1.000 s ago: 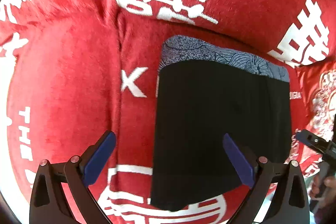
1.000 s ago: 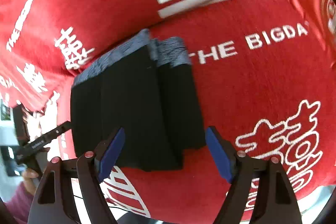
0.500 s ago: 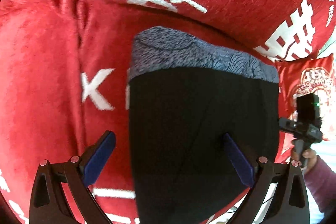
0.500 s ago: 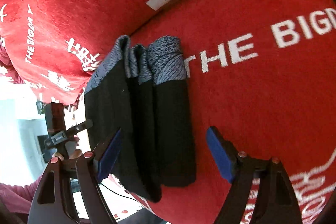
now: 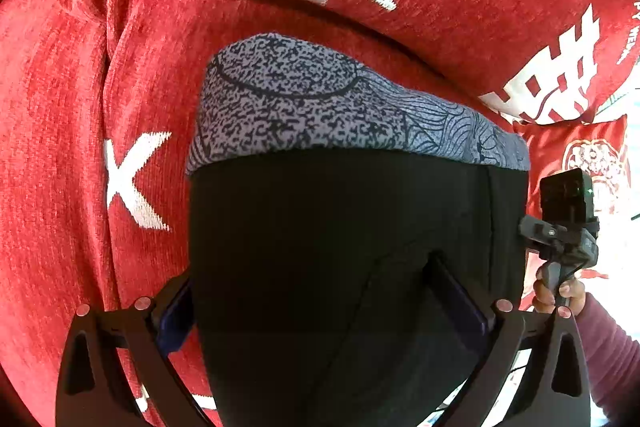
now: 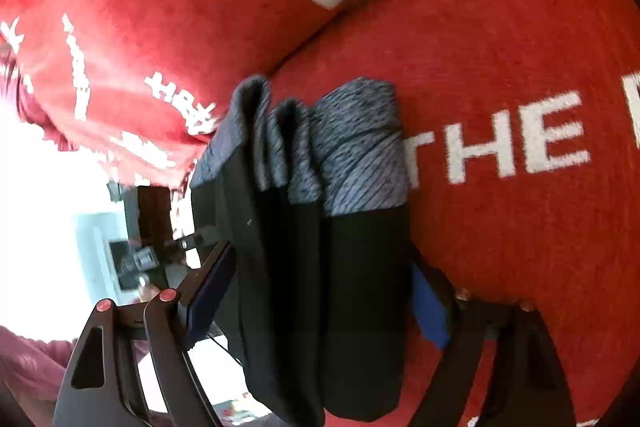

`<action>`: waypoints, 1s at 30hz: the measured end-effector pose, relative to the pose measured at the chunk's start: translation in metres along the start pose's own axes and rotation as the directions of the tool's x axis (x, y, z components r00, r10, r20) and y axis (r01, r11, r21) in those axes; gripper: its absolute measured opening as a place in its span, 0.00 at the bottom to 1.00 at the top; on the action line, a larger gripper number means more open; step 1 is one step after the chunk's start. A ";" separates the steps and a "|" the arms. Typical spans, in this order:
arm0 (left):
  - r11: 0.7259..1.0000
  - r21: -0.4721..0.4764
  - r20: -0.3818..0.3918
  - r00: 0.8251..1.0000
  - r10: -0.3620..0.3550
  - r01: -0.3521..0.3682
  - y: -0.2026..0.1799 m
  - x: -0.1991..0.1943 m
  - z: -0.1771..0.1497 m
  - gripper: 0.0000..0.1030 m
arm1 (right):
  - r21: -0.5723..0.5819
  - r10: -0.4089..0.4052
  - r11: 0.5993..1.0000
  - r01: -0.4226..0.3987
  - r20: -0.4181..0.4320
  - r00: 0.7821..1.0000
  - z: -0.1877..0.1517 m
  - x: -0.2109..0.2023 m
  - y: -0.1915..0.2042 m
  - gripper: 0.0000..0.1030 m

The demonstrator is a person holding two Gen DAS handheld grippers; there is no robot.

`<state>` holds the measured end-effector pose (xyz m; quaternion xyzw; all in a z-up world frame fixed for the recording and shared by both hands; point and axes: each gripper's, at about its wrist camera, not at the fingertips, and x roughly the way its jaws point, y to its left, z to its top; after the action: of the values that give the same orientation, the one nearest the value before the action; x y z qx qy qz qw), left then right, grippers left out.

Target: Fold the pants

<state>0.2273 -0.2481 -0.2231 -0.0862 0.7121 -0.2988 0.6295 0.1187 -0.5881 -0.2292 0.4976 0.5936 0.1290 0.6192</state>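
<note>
The folded black pants [image 5: 340,267] with a grey patterned waistband [image 5: 320,103] lie on the red sofa seat. My left gripper [image 5: 320,311] is open, its jaws straddling the near end of the stack, one finger [image 5: 456,299] over the fabric and the other at its left edge. In the right wrist view the pants [image 6: 320,287] show as a stack of several layers seen edge-on, with the waistband [image 6: 352,147] at the far end. My right gripper [image 6: 320,299] is open, with a blue pad on each side of the stack.
The red sofa cover [image 5: 60,147] with white lettering spans seat and backrest [image 6: 140,7]. A red cushion [image 5: 580,155] sits at the right. The right gripper's body [image 5: 564,227] and the hand holding it show by the pants' right edge. The seat's front edge is near.
Both grippers have moved in close to the folded pants, so their open jaws now straddle the stack. The pants have stayed in place.
</note>
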 end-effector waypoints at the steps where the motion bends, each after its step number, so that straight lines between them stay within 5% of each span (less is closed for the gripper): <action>1: 1.000 -0.004 0.004 1.000 0.004 -0.004 0.000 -0.001 -0.001 1.00 | -0.001 -0.023 1.000 0.023 -0.004 1.000 -0.001 0.000 0.000 0.70; 7: 0.999 0.045 0.070 0.998 0.004 -0.007 -0.016 -0.019 -0.012 0.69 | -0.005 -0.045 0.999 0.045 0.008 0.999 -0.005 -0.004 0.008 0.51; 10: 0.998 0.065 0.085 0.996 -0.003 -0.002 -0.020 -0.031 -0.015 0.61 | 0.009 -0.017 1.000 0.017 0.015 1.000 -0.006 -0.005 0.016 0.46; 19: 0.995 0.099 0.098 0.995 -0.022 0.012 -0.036 -0.068 -0.036 0.58 | 0.040 0.077 0.996 -0.078 0.028 0.997 -0.027 -0.020 0.040 0.42; 30: 0.998 0.069 0.083 0.997 0.003 -0.009 -0.047 -0.118 -0.098 0.58 | 0.067 0.120 0.990 -0.121 0.017 0.993 -0.095 -0.039 0.067 0.42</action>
<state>0.1448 -0.1962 -0.0953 -0.0745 0.6749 -0.3174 0.6620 0.0552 -0.5413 -0.1347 0.5542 0.5625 0.1428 0.5967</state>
